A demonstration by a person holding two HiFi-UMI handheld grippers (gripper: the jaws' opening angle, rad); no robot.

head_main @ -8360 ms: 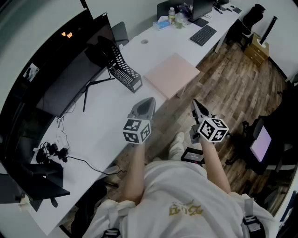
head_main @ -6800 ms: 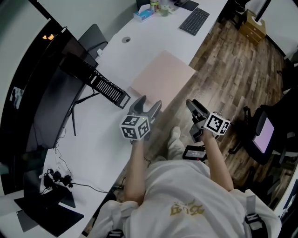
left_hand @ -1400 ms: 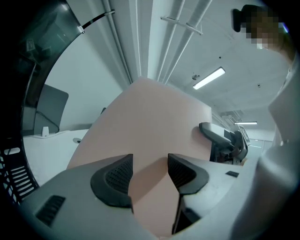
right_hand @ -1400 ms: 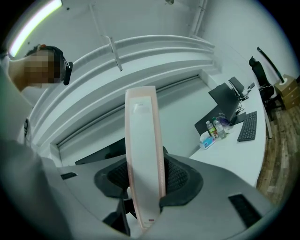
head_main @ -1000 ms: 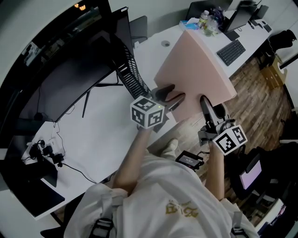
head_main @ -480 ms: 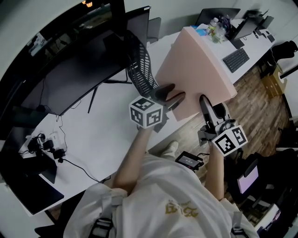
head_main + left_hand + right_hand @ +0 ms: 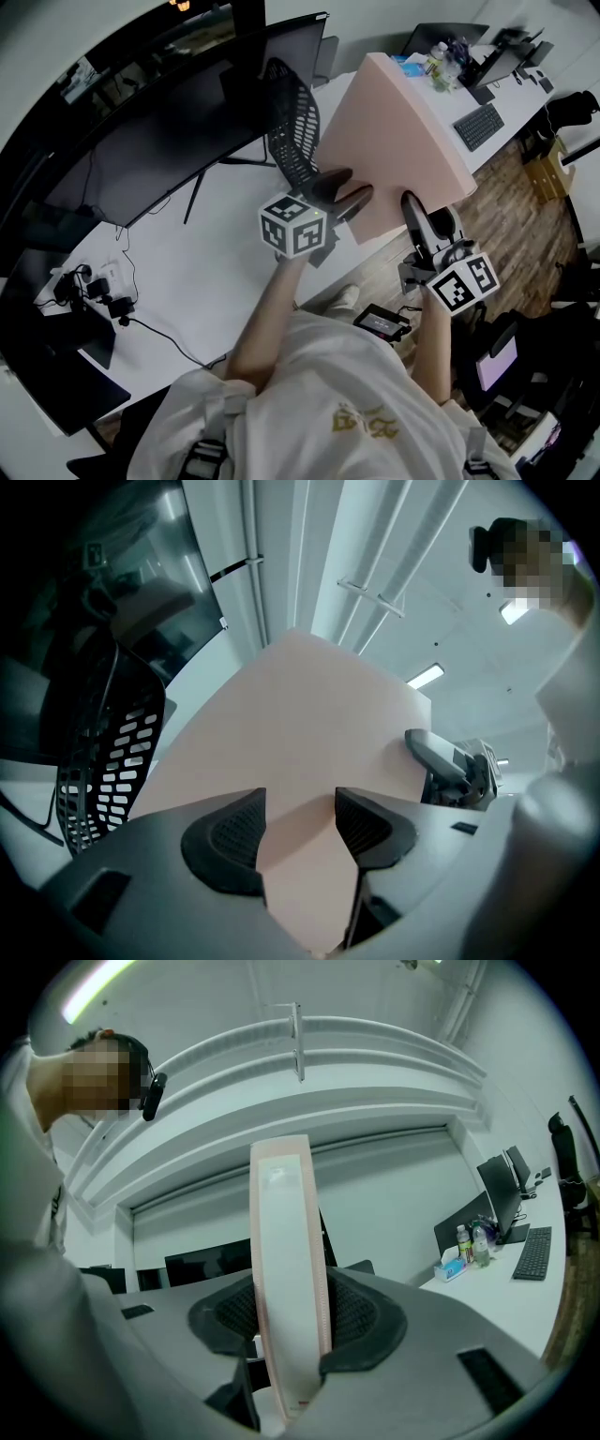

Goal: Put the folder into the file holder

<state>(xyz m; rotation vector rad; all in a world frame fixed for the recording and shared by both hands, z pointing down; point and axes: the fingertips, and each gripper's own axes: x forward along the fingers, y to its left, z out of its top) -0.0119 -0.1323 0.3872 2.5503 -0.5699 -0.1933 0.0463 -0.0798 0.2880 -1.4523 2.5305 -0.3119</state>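
Observation:
A thick pink folder (image 7: 394,131) is held up off the white desk (image 7: 187,272), tilted on edge. My left gripper (image 7: 345,187) is shut on its lower left edge; in the left gripper view the folder (image 7: 300,714) fills the gap between the pads. My right gripper (image 7: 427,220) is shut on the lower right edge, and in the right gripper view the folder's spine (image 7: 286,1241) stands pinched between its pads. The black mesh file holder (image 7: 286,122) stands on the desk just left of the folder, also seen in the left gripper view as a mesh file holder (image 7: 103,761).
Large dark monitors (image 7: 141,141) line the back of the desk behind the holder. A keyboard (image 7: 483,127) and bottles (image 7: 441,66) lie at the far right end. Cables and a plug strip (image 7: 94,291) sit at the left. Wooden floor lies below the desk's front edge.
Early on the folder lay flat on the desk; now both grippers hold it raised on edge. Over the last second the file holder has drawn nearer to the folder's left side.

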